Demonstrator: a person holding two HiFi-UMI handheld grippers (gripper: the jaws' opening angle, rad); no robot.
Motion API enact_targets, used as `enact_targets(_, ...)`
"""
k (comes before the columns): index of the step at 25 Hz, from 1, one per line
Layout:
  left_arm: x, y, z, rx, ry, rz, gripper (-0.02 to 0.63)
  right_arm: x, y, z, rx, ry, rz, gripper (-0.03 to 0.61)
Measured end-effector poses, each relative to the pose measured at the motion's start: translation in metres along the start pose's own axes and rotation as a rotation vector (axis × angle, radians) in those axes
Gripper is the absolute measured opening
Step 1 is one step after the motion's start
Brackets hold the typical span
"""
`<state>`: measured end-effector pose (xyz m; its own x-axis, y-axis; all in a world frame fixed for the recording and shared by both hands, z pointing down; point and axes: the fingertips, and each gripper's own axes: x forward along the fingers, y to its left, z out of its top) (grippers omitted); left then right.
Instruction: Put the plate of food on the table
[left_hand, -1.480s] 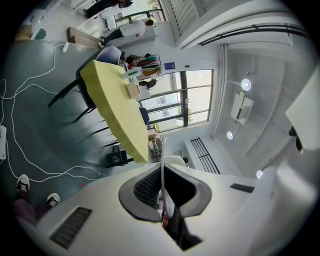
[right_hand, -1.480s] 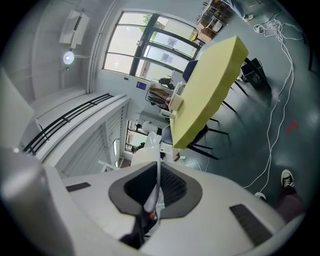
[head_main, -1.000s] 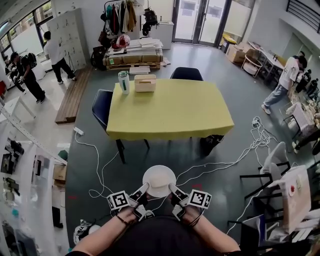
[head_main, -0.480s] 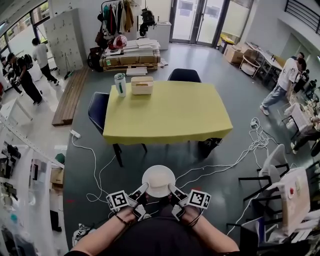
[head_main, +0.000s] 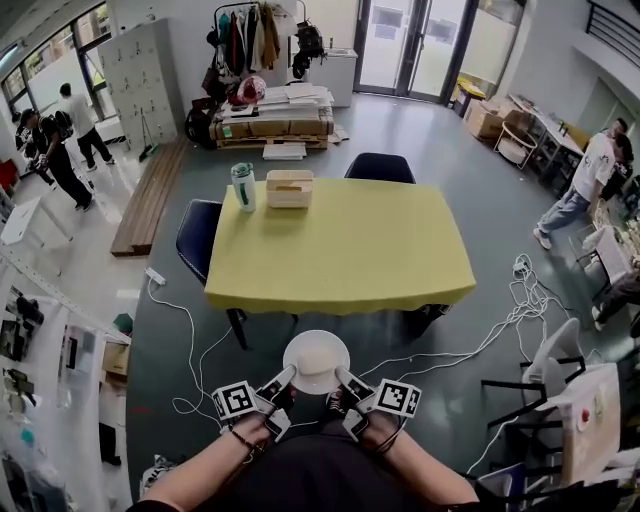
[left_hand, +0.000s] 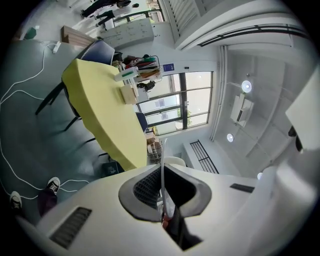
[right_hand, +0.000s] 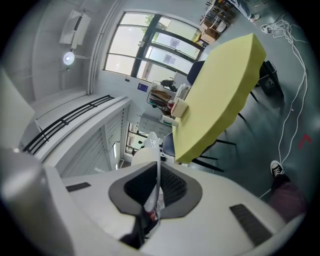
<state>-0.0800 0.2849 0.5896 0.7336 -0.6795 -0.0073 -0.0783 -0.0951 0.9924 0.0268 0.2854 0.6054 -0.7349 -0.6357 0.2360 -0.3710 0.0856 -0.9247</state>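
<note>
A round white plate (head_main: 316, 360) with pale food on it hangs in front of me, above the grey floor and just short of the near edge of the yellow table (head_main: 340, 240). My left gripper (head_main: 283, 381) is shut on the plate's left rim, and my right gripper (head_main: 343, 379) is shut on its right rim. In the left gripper view the plate's thin edge (left_hand: 162, 175) runs between the dark pads. The right gripper view shows the plate edge (right_hand: 158, 184) pinched the same way, with the table (right_hand: 215, 110) ahead.
On the table's far left stand a green-capped bottle (head_main: 243, 187) and a wooden box (head_main: 289, 188). Dark chairs (head_main: 197, 229) sit at its left and far side (head_main: 380, 167). White cables (head_main: 190, 340) trail over the floor. People stand at the room's left (head_main: 62, 155) and right (head_main: 590, 185).
The table has drawn a little nearer and lower in the head view as I walk toward it. Both grippers keep the same hold on the plate.
</note>
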Motion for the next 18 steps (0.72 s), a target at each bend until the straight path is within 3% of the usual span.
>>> enact_targets(2,0.013,0.000,0.009,0.000,-0.009,0.017,0.018,0.007,0.001,0.017,0.005,0.011,0.007,0.023)
enact_targets(5,0.028,0.012,0.023,0.070,-0.010,0.106,0.018,0.015,-0.002,0.040,0.011,0.029,0.007,0.023)
enact_targets(15,0.087,0.022,0.049,0.040,-0.066,0.113,0.018,0.043,-0.024,0.101,0.015,0.085,0.023,0.023)
enact_targets(18,0.099,0.029,0.058,0.065,-0.085,0.144,0.018,0.051,-0.030,0.118,0.011,0.108,0.029,0.023)
